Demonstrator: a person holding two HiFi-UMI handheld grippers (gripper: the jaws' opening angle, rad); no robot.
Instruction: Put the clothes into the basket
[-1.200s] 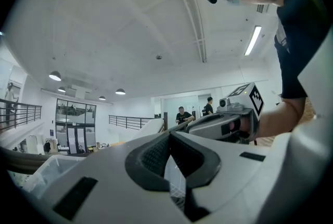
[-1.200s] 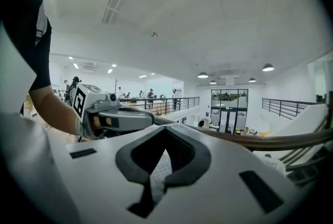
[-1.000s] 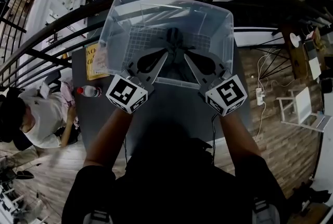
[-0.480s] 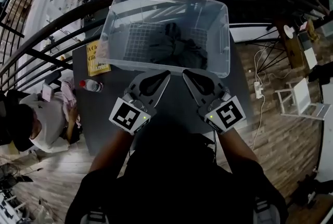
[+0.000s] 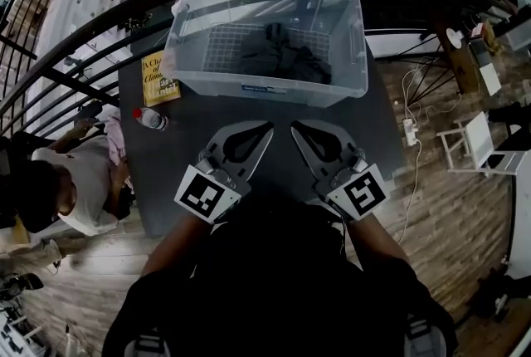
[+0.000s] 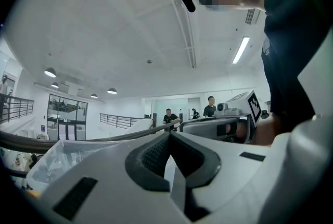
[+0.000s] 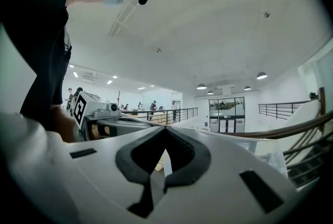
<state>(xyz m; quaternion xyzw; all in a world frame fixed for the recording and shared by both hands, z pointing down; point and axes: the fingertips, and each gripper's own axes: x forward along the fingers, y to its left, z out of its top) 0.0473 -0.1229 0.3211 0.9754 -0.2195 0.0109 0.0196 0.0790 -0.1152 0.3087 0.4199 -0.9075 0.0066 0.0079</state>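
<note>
Jaws on the left gripper [image 5: 264, 129] and right gripper [image 5: 297, 131] are sitting closed and empty, side by side over the counter [image 5: 166, 173]. Clothes [image 5: 282, 61] are lying in the basket [image 5: 265, 90] just ahead. Swinging forward carelessly risks shoving it off the far edge.

1. Dark short-sleeved fabric top [image 5: 274, 289] on the person.
2. White plastic two-jaw left gripper [image 5: 265, 129] and matching right gripper [image 5: 296, 129], with black textured pads [image 6: 155, 152].
3. White cube with black square markers [image 5: 206, 193] on each gripper.
</note>
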